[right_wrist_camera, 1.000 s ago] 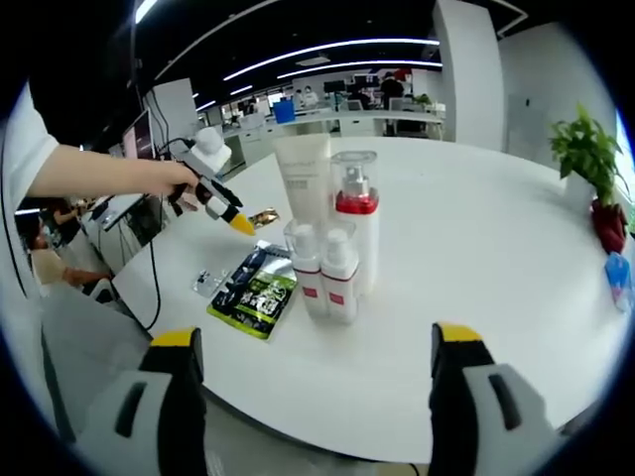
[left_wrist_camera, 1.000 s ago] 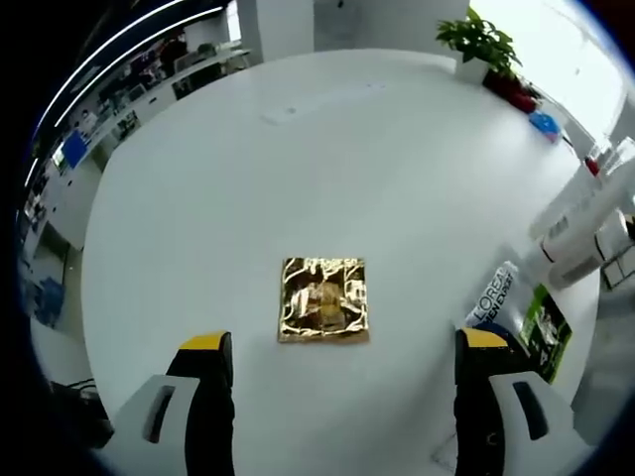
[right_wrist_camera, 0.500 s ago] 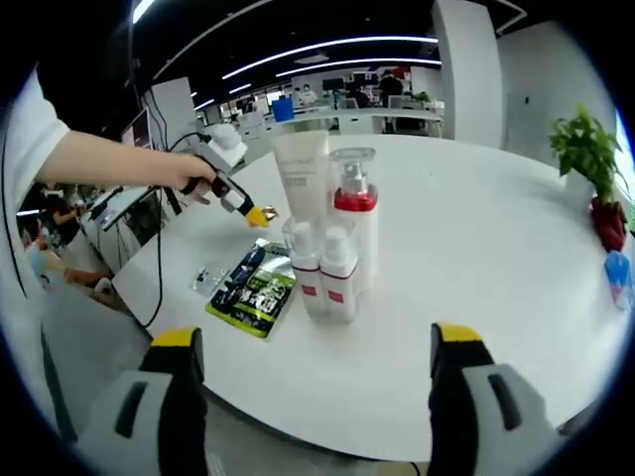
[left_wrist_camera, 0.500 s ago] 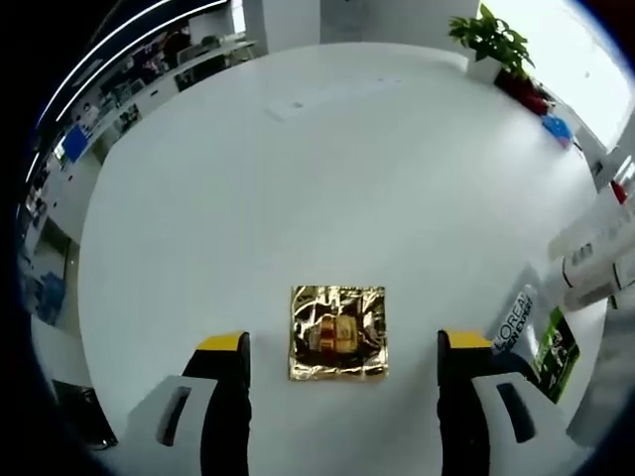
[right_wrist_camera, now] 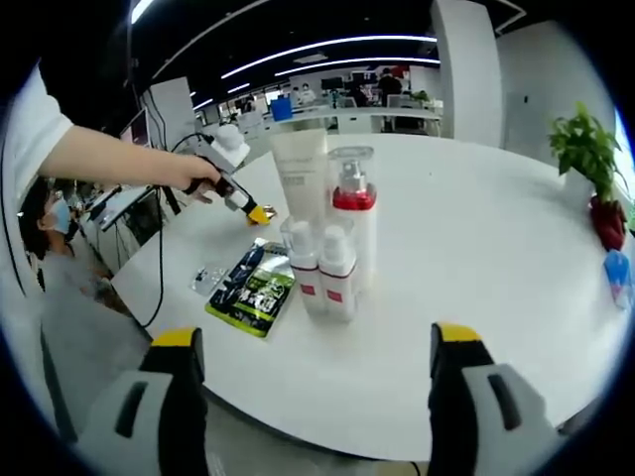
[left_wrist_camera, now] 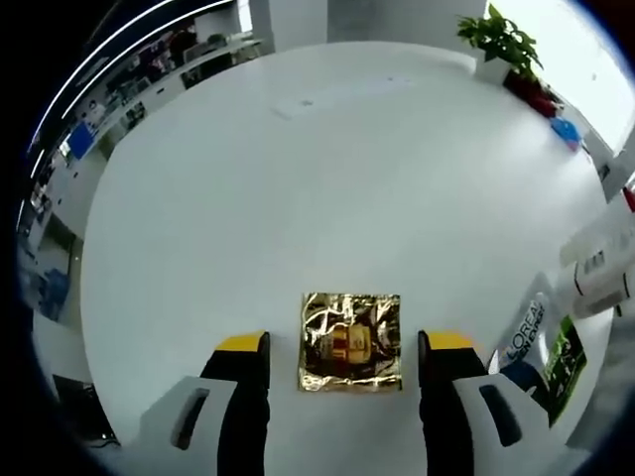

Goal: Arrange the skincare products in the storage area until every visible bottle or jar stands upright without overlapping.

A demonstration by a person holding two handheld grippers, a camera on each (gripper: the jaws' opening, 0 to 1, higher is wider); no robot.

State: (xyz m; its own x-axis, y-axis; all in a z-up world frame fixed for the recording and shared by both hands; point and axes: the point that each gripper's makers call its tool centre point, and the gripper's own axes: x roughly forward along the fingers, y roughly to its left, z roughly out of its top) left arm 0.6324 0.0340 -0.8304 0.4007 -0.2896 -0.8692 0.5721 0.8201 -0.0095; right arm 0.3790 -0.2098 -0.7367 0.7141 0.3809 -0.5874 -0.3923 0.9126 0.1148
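A: Where is the left gripper [left_wrist_camera: 342, 342]?
B: Low over the white table [left_wrist_camera: 298, 178], jaws spread wide, with the gold sachet [left_wrist_camera: 350, 340] lying flat between the yellow tips. Nothing is pinched; I cannot tell whether the tips touch the table.

A: What else lies near it?
B: At 3 o'clock from the sachet, in the left gripper view, lies a white sachet [left_wrist_camera: 524, 332] and just past it a green sachet [left_wrist_camera: 563, 359], both flat. White bottle bodies show at the edge above them.

A: And the right gripper [right_wrist_camera: 316, 342]?
B: Also spread and empty, held off the table's near edge. Ahead of it the skincare stands upright in a tight cluster: a tall tube [right_wrist_camera: 302, 178], a pump bottle [right_wrist_camera: 354, 223] with a red band at its 3 o'clock, and two small bottles [right_wrist_camera: 320, 270] in front, side by side.

A: The sachets there?
B: The green one lies at 9 o'clock of the small bottles. Beyond it a hand [right_wrist_camera: 193, 177] holds the left gripper down at the table.

A: Anything else?
B: A plant [right_wrist_camera: 587, 149] at the far 3 o'clock rim.
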